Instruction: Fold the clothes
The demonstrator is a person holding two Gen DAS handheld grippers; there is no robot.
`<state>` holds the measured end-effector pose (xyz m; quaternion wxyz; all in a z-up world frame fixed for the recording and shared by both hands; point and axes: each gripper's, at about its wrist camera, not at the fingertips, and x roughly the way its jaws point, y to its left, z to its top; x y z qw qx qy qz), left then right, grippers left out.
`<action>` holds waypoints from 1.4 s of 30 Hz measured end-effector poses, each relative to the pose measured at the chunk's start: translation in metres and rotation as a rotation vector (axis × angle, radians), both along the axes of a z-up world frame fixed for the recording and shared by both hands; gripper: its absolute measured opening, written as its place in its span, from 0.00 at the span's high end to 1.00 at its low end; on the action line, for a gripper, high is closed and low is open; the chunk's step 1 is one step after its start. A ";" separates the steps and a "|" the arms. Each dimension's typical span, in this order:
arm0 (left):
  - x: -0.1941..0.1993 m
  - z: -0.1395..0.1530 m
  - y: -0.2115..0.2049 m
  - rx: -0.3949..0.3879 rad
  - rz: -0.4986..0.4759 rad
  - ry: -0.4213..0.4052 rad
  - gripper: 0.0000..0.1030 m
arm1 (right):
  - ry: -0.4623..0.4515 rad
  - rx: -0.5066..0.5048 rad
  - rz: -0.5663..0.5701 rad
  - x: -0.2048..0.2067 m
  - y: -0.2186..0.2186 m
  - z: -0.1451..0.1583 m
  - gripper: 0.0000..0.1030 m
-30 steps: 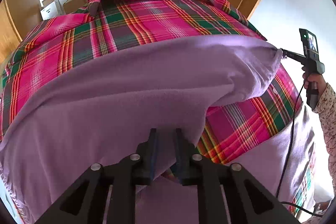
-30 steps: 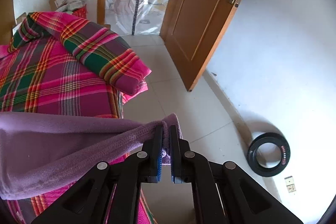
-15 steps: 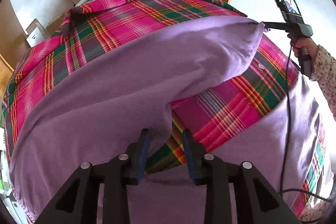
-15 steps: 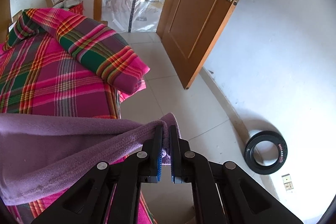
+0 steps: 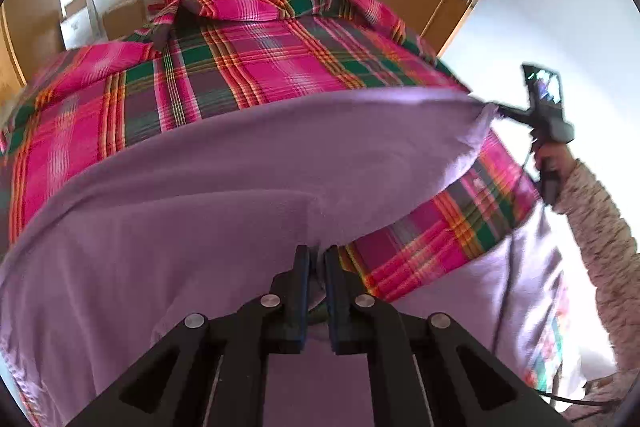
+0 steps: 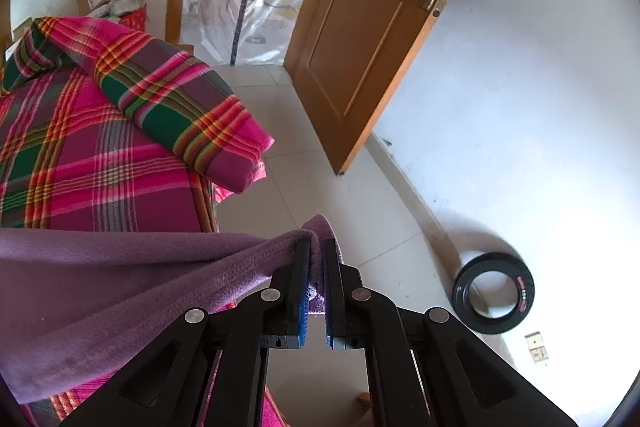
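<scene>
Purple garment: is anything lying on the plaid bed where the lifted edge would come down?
Nothing visible does. Both the left gripper and right gripper already pinch the purple garment; the plaid bedcover beyond it looks bare.

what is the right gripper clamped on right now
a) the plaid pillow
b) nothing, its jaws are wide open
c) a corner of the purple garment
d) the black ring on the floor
c: the right gripper has its fingers pinched shut on a bunched corner of the purple garment, lifted off the plaid bedcover.
</scene>
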<state>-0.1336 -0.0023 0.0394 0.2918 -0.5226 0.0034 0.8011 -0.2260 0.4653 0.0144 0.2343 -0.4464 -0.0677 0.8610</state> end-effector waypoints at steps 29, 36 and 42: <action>0.012 0.001 -0.076 0.066 0.184 -0.073 0.89 | 0.082 -0.226 0.406 0.058 -0.125 0.067 0.78; -0.027 0.000 -0.094 0.039 0.262 -0.054 0.87 | 0.019 -0.268 0.584 0.016 -0.186 0.043 0.69; -0.067 -0.015 -0.103 -0.038 0.297 -0.059 0.86 | -0.047 -0.240 0.707 -0.021 -0.226 0.020 0.68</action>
